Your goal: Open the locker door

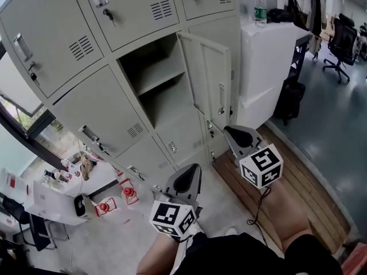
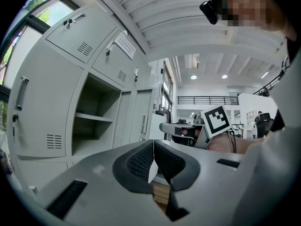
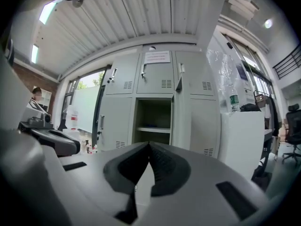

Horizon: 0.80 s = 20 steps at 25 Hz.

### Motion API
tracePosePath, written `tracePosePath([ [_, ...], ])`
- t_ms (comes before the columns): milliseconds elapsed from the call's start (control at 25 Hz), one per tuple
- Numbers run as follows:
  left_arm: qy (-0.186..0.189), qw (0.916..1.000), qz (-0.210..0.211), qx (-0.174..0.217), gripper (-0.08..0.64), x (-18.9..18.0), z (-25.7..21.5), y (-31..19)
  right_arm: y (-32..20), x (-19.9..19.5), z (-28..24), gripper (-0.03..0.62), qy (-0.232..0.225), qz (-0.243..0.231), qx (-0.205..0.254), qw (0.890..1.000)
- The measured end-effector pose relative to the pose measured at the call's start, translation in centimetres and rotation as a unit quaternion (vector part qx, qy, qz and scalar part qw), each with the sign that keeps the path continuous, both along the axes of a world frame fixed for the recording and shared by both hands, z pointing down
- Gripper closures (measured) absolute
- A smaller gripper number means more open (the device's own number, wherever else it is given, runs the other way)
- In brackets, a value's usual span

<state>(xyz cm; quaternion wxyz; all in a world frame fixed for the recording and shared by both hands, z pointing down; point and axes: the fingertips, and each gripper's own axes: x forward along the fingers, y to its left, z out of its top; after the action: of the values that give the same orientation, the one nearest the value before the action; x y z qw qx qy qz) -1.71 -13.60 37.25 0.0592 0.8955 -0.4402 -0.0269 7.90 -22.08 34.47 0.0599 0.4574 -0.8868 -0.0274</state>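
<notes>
The grey locker bank (image 1: 86, 96) fills the head view's upper left. One locker door (image 1: 211, 76) stands swung open to the right, its handle (image 1: 221, 99) on the outer face, and shows an empty compartment with a shelf (image 1: 157, 76). My right gripper (image 1: 233, 133) hangs level below the open door, apart from it, jaws shut on nothing. My left gripper (image 1: 188, 176) sits lower and to the left, also shut and empty. The open compartment (image 3: 153, 126) lies straight ahead of the right gripper (image 3: 149, 147) in its own view. In the left gripper view the same open locker (image 2: 94, 119) is beyond the left gripper (image 2: 154, 152).
A white cabinet (image 1: 266, 62) with a plastic bottle (image 1: 260, 7) on top stands right of the lockers. A black bag (image 1: 288, 99) leans at its foot. Red objects (image 1: 117, 196) and clutter lie on the floor at left. Office chairs (image 1: 343, 39) stand at far right.
</notes>
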Motion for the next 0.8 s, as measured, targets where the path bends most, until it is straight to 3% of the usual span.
tracePosePath([
  [360, -0.017, 0.9992, -0.036, 0.002, 0.543, -0.3, 1.4, 3.7, 6.5, -2.8, 1.6, 0.538, -0.005, -0.065, -0.012, 0.998],
  [800, -0.014, 0.9972, -0.074, -0.005, 0.543, -1.1, 2.4, 6.3, 10.6, -4.3, 3.3, 0.538, -0.022, -0.104, -0.031, 0.994],
])
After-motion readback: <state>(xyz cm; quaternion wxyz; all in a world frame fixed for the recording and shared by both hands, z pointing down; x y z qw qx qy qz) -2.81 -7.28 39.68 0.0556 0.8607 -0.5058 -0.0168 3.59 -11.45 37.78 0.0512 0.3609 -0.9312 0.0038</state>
